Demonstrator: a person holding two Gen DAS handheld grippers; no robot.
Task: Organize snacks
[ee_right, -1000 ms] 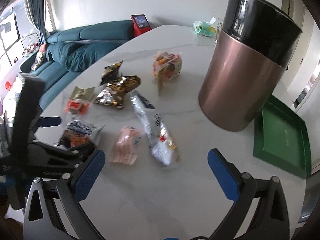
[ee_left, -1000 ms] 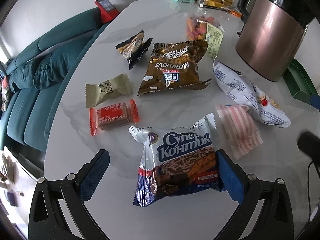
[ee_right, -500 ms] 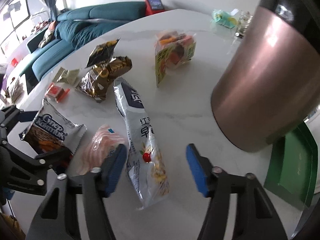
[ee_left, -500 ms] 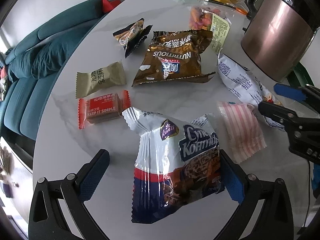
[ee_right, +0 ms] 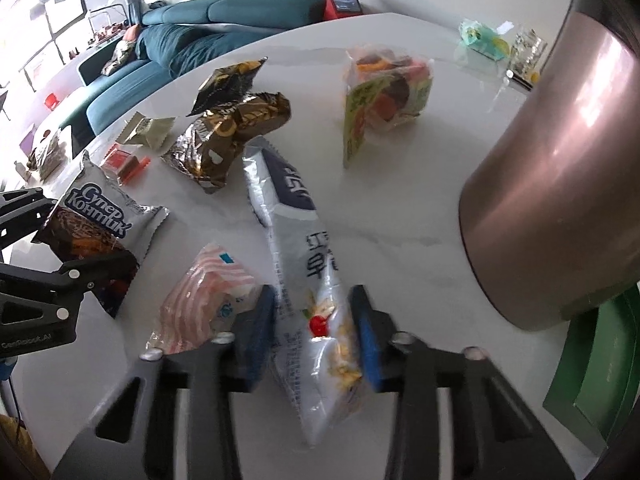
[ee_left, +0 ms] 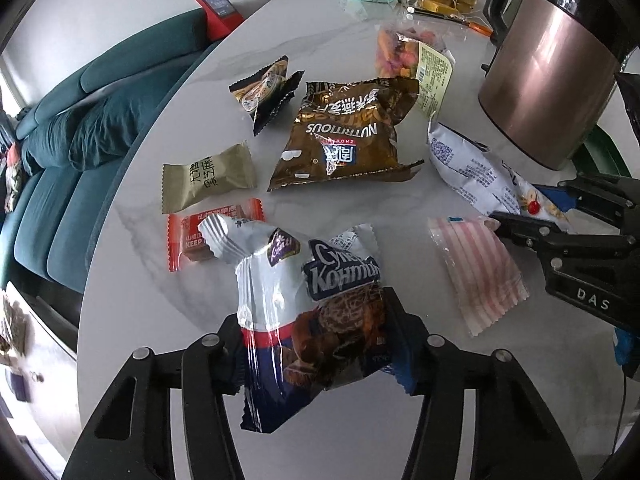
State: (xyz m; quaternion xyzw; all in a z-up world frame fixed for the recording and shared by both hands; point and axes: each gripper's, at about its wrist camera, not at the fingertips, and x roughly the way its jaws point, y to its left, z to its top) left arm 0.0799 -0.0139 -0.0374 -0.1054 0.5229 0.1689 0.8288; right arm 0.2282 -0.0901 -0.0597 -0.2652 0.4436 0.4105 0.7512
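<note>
Clamping the crinkly white-and-blue chocolate-wafer packet (ee_left: 312, 304), the left claw (ee_left: 316, 344) sits lower-centre, while the right claw (ee_right: 316, 336) pinches the long white pouch (ee_right: 308, 276) crosswise near its end.

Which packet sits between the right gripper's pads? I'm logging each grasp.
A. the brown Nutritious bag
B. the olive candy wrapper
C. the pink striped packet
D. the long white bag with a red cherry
D: in the right wrist view the right gripper has its blue pads on either side of the long white bag, while the pink striped packet lies beside it.
</note>
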